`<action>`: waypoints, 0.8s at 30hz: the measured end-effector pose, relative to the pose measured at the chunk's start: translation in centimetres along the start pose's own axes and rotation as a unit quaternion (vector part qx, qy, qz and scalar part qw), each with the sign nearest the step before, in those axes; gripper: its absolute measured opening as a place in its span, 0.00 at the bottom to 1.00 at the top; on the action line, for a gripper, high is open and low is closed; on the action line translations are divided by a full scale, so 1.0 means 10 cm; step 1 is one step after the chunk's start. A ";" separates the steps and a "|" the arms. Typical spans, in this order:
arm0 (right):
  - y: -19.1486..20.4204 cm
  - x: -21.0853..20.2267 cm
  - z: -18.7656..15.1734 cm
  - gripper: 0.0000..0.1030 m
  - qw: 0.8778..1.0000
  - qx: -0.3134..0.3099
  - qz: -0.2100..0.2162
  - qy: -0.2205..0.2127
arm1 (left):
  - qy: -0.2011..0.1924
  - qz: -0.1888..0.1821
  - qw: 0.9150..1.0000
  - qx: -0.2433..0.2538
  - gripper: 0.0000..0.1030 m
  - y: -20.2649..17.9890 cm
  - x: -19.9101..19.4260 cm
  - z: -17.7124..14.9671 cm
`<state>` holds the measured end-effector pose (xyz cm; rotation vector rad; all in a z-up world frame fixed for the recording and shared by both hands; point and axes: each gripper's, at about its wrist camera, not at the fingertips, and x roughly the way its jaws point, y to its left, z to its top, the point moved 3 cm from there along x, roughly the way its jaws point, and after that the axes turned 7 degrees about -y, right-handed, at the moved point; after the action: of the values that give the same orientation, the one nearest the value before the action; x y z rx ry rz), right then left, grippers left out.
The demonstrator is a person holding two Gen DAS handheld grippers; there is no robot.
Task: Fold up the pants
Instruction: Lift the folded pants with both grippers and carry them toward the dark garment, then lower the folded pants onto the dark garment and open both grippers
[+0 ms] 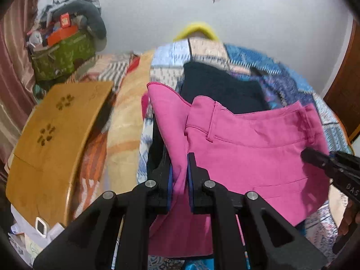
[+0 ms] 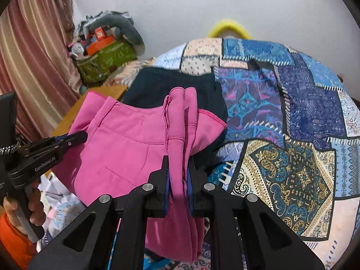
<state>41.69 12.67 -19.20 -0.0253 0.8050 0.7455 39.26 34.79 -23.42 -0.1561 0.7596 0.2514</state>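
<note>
Pink pants point(image 1: 247, 155) hang between my two grippers above the bed, waistband and belt loops facing the camera. My left gripper point(image 1: 180, 168) is shut on a fold of the pink cloth at the pants' left edge. My right gripper point(image 2: 177, 171) is shut on a bunched fold of the pink pants point(image 2: 126, 148) at their right edge. In the left wrist view the right gripper point(image 1: 315, 157) shows at the right, and in the right wrist view the left gripper point(image 2: 76, 137) shows at the left, held by a hand point(image 2: 33, 204). A dark navy garment point(image 2: 171, 87) lies on the bed behind the pants.
A blue patchwork bedspread point(image 2: 292, 117) covers the bed. A wooden lap table point(image 1: 54, 139) lies at the left on an orange blanket point(image 1: 126, 121). A green bag point(image 1: 63, 54) piled with clutter stands by the pink curtain point(image 2: 33, 63). A yellow object point(image 1: 195, 30) peeks over the bed's far edge.
</note>
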 end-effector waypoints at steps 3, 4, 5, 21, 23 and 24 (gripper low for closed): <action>-0.03 0.05 -0.06 0.14 1.000 -0.003 -0.008 0.006 | 0.024 0.004 1.000 -0.010 0.12 0.03 0.17 -0.10; -0.04 0.06 -0.06 0.16 1.000 -0.002 -0.009 0.007 | 0.027 0.004 1.000 -0.015 0.13 0.04 0.19 -0.13; -0.05 0.05 -0.07 0.20 1.000 0.001 -0.011 0.009 | 0.028 0.004 0.999 -0.018 0.16 0.06 0.19 -0.13; -0.11 -0.60 -0.09 0.29 1.000 0.007 -0.026 -0.015 | 0.021 0.056 0.998 -0.029 0.43 0.20 -0.48 -0.15; -0.07 -0.77 -0.04 0.29 0.999 0.004 -0.019 -0.030 | -0.001 0.053 0.999 -0.009 0.43 0.07 -0.75 -0.11; -0.04 -0.91 0.00 0.29 0.999 0.001 -0.015 -0.043 | -0.011 0.050 0.999 -0.001 0.43 0.01 -0.88 -0.09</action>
<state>37.74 6.97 -13.28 -0.0024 0.7216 0.7126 32.52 33.17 -17.95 -0.1176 0.7458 0.3490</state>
